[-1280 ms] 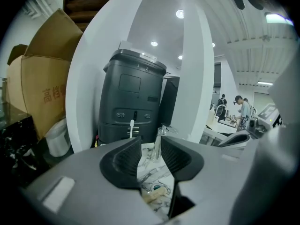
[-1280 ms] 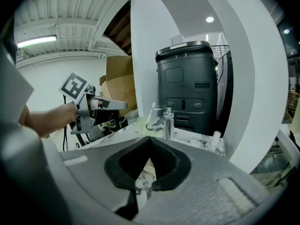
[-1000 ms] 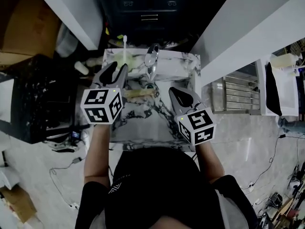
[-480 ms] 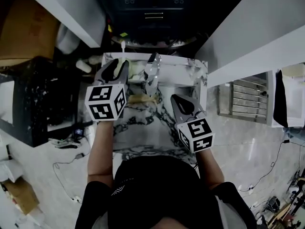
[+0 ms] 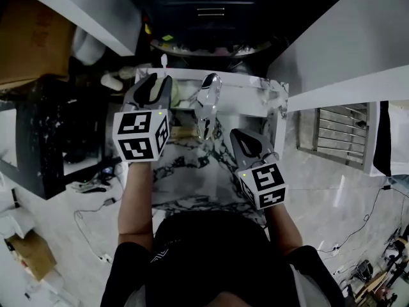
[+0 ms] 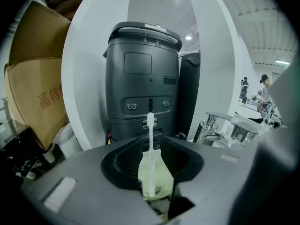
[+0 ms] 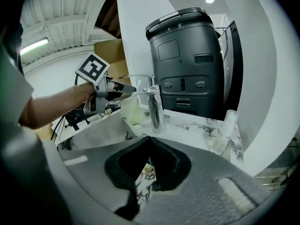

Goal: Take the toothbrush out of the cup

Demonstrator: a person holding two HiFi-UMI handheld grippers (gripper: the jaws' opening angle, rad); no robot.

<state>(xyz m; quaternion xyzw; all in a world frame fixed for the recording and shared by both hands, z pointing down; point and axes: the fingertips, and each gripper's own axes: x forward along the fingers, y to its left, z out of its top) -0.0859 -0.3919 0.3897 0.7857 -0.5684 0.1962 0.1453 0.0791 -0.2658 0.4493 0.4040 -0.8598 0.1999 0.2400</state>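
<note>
A white toothbrush (image 6: 150,134) stands upright between the jaws of my left gripper (image 6: 153,172), which is shut on its handle. Its head sticks out past the jaws (image 5: 163,61). Right behind and below the handle shows the pale translucent cup (image 6: 159,178). In the right gripper view the cup (image 7: 131,109) stands on the marble counter left of the faucet, with the left gripper (image 7: 123,91) just above its rim. My right gripper (image 5: 248,147) hovers over the basin nearer the person, shut and holding nothing.
A chrome faucet (image 5: 206,104) rises at the back of the marble sink counter (image 5: 192,171). A clear bottle (image 7: 224,127) stands at the back right. A dark grey appliance (image 6: 143,78) and white walls stand behind; a cardboard box (image 6: 35,97) is at left.
The left gripper has moved away from the person, toward the back of the counter, with the toothbrush in it. The right gripper has kept its place over the basin.
</note>
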